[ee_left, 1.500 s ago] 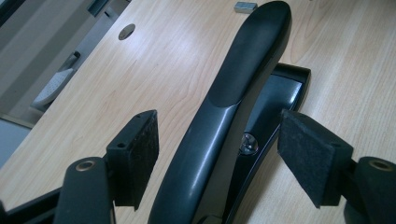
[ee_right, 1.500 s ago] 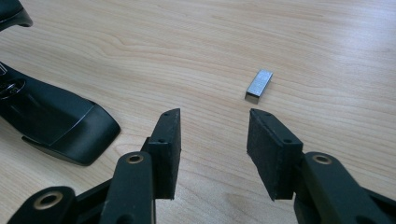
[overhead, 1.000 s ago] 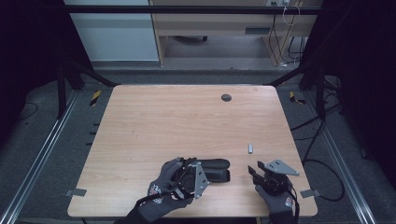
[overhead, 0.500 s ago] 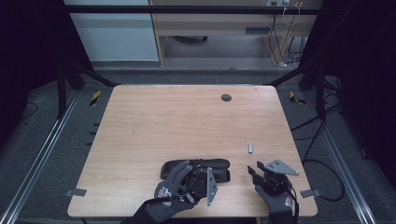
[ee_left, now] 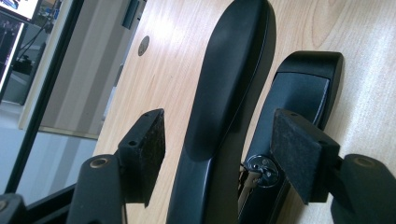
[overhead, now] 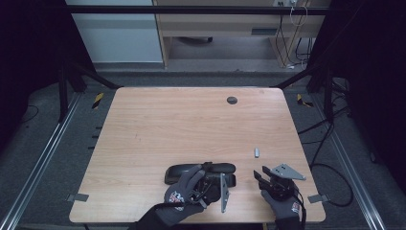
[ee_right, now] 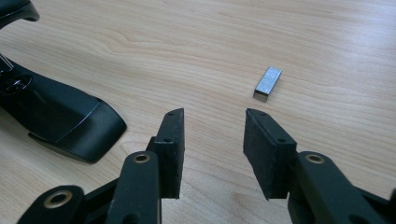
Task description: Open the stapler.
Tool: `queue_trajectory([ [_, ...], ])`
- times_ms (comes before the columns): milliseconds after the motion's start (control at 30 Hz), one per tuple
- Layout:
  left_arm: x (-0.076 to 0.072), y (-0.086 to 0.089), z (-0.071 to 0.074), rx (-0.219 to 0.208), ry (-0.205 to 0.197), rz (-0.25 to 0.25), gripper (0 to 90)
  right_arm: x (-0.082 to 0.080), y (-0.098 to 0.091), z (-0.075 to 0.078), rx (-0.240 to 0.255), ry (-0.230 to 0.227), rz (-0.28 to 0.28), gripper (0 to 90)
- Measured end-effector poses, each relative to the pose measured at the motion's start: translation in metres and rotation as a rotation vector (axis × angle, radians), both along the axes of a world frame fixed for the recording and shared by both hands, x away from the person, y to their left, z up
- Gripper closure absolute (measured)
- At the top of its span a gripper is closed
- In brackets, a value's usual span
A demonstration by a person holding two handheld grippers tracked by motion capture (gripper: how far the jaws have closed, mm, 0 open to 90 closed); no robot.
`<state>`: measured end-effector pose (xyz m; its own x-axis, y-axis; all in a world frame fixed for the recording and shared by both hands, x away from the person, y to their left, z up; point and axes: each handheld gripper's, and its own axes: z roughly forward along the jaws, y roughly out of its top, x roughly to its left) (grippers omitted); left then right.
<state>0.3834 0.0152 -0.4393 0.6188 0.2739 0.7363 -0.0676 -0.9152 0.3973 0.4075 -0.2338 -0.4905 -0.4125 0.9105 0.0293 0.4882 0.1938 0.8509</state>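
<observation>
A black stapler [overhead: 182, 171] lies swung open near the table's front edge, its long top arm [ee_left: 233, 70] beside its base [ee_left: 299, 88]. My left gripper [overhead: 209, 176] hangs over it, and its jaws have just been closing. They stand either side of the top arm with gaps at both pads [ee_left: 149, 140], so the left gripper [ee_left: 217, 144] is open. A small metal staple block [ee_right: 268, 83] lies to the right, also seen as the staple block [overhead: 256, 152]. My right gripper [ee_right: 212, 135], near the front right edge [overhead: 261, 175], has been closing too and holds nothing.
The wooden table [overhead: 167, 124] has a dark round grommet [overhead: 231, 100] near its far edge. One end of the stapler [ee_right: 60, 116] lies to the left of my right gripper. Beyond the table are cables and a low cabinet.
My left hand has slid right and down along the stapler, uncovering its left end. The right hand has stayed put.
</observation>
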Motion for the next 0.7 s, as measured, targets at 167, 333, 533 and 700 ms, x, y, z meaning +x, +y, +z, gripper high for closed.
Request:
queue_trajectory([
  [167,0.002,-0.008,-0.004,0.028,-0.015,-0.004,36.6,0.0,0.002,0.0,-0.001,0.001,0.009,62.0],
  [333,0.005,-0.014,-0.008,0.04,-0.021,-0.002,38.5,-0.001,0.005,0.0,0.004,0.003,0.025,66.7],
  [533,0.008,-0.019,-0.009,0.057,-0.032,0.0,40.9,-0.002,0.011,0.0,0.012,0.013,0.051,72.4],
  [700,0.011,-0.022,-0.011,0.066,-0.039,0.007,43.8,-0.002,0.017,0.0,0.019,0.015,0.081,77.8],
])
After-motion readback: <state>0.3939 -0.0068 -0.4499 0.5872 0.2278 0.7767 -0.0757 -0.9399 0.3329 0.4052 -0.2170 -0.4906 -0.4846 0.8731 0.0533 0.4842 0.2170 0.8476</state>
